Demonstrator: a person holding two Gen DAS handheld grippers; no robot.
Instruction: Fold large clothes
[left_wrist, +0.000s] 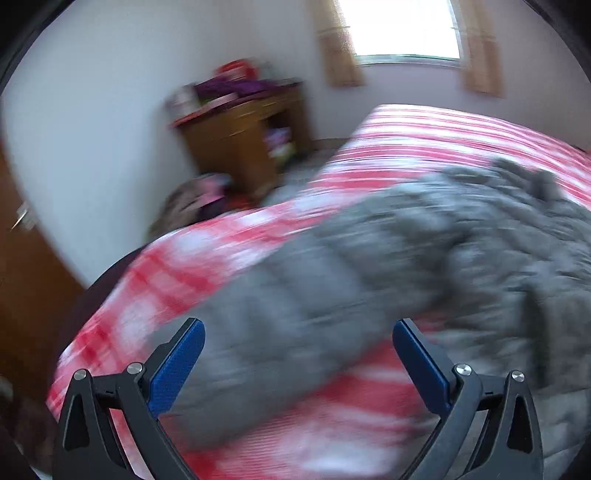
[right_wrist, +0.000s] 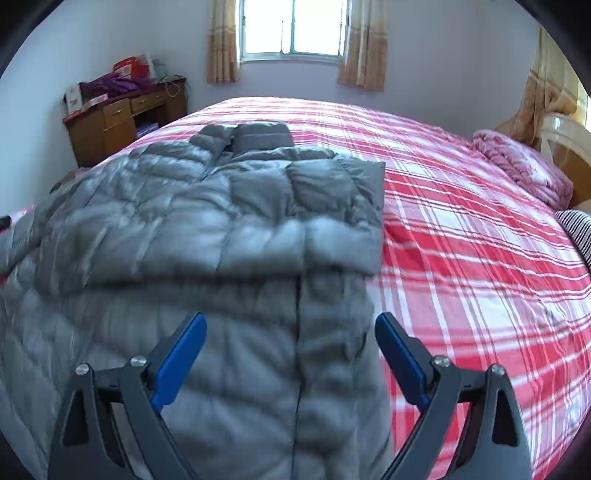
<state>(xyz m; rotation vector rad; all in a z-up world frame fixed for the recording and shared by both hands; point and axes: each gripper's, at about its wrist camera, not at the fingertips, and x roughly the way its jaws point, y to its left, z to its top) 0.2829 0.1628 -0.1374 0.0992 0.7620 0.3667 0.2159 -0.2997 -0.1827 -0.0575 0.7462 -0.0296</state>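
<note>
A large grey quilted down jacket (right_wrist: 207, 221) lies spread on a bed with a red-and-white plaid sheet (right_wrist: 461, 229). Its right sleeve lies folded over the body and its collar points to the far side. My right gripper (right_wrist: 291, 323) is open and empty, just above the jacket's lower part. In the blurred left wrist view the jacket's sleeve (left_wrist: 332, 277) stretches across the bed (left_wrist: 184, 266). My left gripper (left_wrist: 298, 330) is open and empty above that sleeve.
A wooden desk (right_wrist: 122, 118) with boxes and purple cloth stands at the far left by the wall. A pink folded blanket (right_wrist: 517, 162) and a striped pillow (right_wrist: 576, 229) lie at the bed's right end. A window with curtains (right_wrist: 291, 29) is behind.
</note>
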